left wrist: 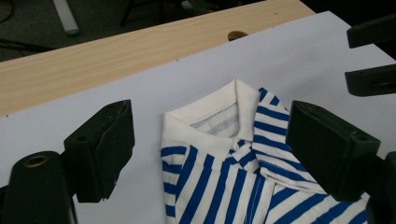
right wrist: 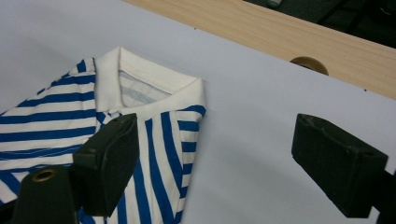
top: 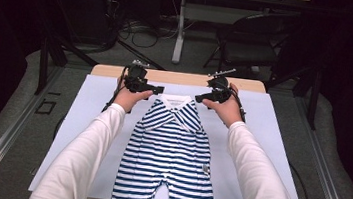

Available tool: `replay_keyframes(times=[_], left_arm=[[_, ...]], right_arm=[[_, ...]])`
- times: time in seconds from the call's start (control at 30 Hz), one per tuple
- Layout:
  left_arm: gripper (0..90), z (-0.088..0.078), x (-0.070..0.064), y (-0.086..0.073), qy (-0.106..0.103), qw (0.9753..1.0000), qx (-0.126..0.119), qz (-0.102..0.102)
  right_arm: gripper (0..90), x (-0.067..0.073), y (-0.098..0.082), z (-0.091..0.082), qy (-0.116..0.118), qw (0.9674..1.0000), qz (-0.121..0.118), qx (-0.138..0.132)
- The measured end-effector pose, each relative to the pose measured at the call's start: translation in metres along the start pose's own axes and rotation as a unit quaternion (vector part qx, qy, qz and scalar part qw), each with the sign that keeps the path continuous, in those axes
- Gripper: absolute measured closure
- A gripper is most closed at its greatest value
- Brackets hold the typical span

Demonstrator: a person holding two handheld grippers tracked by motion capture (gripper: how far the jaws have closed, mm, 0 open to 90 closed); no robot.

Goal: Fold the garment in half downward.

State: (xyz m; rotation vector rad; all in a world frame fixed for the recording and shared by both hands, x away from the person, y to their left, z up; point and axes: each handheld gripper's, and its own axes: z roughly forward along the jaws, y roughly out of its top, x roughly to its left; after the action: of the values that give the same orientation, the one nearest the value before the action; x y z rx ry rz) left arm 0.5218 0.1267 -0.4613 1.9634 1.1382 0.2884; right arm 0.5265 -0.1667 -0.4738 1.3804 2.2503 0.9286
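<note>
So the left gripper sits just off the top left corner of the romper, jaws wide apart with nothing pinched between them. From its own camera the collar and that shoulder lie between and below the two black jaws, but the pads aren't touching the fabric as far as I can tell. My guess is it hangs there because the side has already been folded in and it's lining up for the next grab.

The romper itself lies flat in the middle of the white sheet on the worktop, collar away from the person, legs toward them. Both long edges look tucked inward, so it reads as a neat narrow rectangle, probably halfway through a fold.

The right gripper mirrors the other one by the top right corner, also open and empty; in its own camera one jaw hovers over the striped shoulder and the other over bare sheet. Having both up at the collar end makes sense if the next step is pinching the shoulders together.
</note>
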Motion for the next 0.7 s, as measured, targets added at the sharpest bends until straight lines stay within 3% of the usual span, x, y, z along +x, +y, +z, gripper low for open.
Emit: replay_keyframes(times=[0.3,0.53,0.7], left_arm=[[23.5,0.024,-0.007,0.003,0.019,0.9995,0.026,-0.007],[32.3,0.033,0.000,0.002,0.018,0.9996,0.015,-0.016],[34.6,0.037,0.006,0.000,0.024,0.9991,0.028,-0.019]], right_arm=[[18.0,0.001,-0.001,0.022,-0.014,0.9998,0.000,0.014],[22.7,0.008,-0.001,0.032,-0.015,0.9999,0.000,0.009],[26.3,0.009,0.000,0.036,-0.015,0.9999,0.002,0.000]])
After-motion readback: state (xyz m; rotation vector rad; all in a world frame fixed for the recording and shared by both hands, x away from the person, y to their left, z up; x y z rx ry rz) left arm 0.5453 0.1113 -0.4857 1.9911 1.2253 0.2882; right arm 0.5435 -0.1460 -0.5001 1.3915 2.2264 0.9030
